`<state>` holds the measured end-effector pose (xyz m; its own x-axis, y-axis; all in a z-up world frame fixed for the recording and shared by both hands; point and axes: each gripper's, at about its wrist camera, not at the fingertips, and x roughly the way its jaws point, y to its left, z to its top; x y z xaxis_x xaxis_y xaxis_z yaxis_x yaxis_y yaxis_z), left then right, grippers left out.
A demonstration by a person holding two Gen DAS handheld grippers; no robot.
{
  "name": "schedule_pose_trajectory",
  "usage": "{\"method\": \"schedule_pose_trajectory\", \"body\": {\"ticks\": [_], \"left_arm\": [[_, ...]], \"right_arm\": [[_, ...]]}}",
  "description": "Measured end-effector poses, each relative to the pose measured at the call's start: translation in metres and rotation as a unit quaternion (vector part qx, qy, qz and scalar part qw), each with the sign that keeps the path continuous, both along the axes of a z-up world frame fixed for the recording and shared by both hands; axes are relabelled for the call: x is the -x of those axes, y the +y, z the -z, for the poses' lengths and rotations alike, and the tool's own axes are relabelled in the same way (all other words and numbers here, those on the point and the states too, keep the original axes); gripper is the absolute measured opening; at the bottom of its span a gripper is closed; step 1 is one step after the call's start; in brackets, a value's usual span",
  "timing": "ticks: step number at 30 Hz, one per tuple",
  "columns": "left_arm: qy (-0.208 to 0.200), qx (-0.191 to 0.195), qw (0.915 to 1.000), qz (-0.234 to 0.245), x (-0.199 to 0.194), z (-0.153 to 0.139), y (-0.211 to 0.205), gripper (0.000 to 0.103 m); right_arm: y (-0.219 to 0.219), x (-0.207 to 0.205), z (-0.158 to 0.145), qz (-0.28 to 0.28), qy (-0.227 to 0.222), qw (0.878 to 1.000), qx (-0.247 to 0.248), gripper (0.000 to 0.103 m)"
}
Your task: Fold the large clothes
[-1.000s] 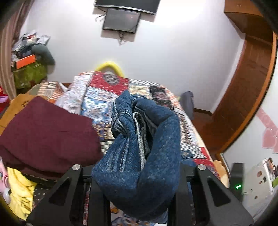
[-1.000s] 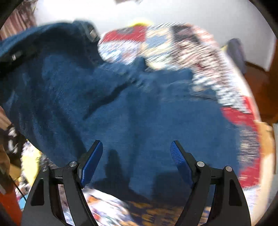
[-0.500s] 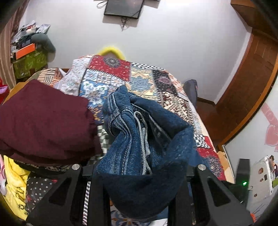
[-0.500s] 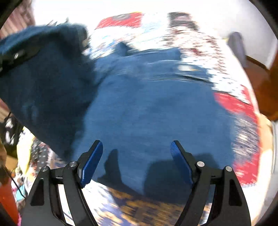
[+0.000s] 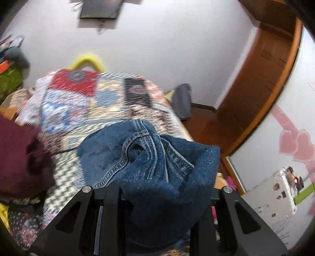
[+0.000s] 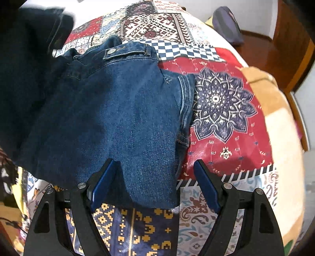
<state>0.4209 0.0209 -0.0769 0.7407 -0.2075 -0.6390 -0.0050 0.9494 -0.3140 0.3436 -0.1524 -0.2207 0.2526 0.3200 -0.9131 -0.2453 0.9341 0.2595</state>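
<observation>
- A bunched fold of the jeans is clamped in the left gripper, jaws nearly closed on the denim, at the lower centre of the left wrist view.
- The right gripper is held wide open at the bottom of its view, nothing gripped; the jeans are spread flat just above and between its blue pads.
- The denim is laid on a patchwork bedspread; a maroon garment is seen at the left edge.
- A white wall, a wooden door at upper right and a dark screen at the top are seen beyond.
- Compared with a second ago, the jeans are seen sharply and flatter in the right view, and the left view is swung rightward.
</observation>
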Motion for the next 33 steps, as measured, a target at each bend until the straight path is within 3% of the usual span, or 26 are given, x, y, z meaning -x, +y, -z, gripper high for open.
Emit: {"method": "schedule_pose_trajectory", "body": {"ticks": [3, 5, 8, 11, 15, 21, 24, 29, 33], "left_arm": [[-0.01, -0.007, 0.9993, 0.036, -0.008, -0.002, -0.034, 0.023], [0.004, -0.013, 0.9982, 0.058, -0.016, 0.009, -0.054, 0.023], [0.067, -0.013, 0.9925, 0.102, -0.025, 0.047, -0.081, 0.023], [0.115, -0.04, 0.9837, 0.132, -0.021, 0.081, -0.099, 0.023], [0.149, -0.055, 0.9733, 0.165, -0.009, 0.106, -0.111, 0.025], [0.158, -0.074, 0.967, 0.186, 0.007, 0.096, -0.113, 0.029], [0.145, -0.085, 0.9684, 0.184, 0.013, 0.083, -0.112, 0.029], [0.136, -0.049, 0.9745, 0.171, 0.017, 0.063, -0.1, 0.038], [0.142, -0.042, 0.9762, 0.158, 0.012, 0.053, -0.098, 0.039]], "right_arm": [[-0.004, -0.001, 0.003, 0.01, 0.01, 1.0, -0.02, 0.078], [-0.008, -0.002, 0.004, 0.019, 0.017, 0.999, -0.032, 0.078], [-0.016, 0.014, -0.005, 0.025, 0.019, 0.999, -0.039, 0.078], [-0.02, 0.022, -0.014, 0.022, 0.016, 0.999, -0.039, 0.078], [-0.031, 0.033, -0.025, 0.02, -0.007, 1.0, -0.02, 0.078], [-0.062, 0.047, -0.04, 0.05, -0.024, 0.998, -0.006, 0.078], [-0.074, 0.049, -0.052, 0.062, -0.037, 0.997, -0.007, 0.078], [-0.083, 0.053, -0.074, 0.078, -0.059, 0.995, -0.021, 0.078], [-0.079, 0.055, -0.087, 0.08, -0.071, 0.994, -0.023, 0.078]]}}
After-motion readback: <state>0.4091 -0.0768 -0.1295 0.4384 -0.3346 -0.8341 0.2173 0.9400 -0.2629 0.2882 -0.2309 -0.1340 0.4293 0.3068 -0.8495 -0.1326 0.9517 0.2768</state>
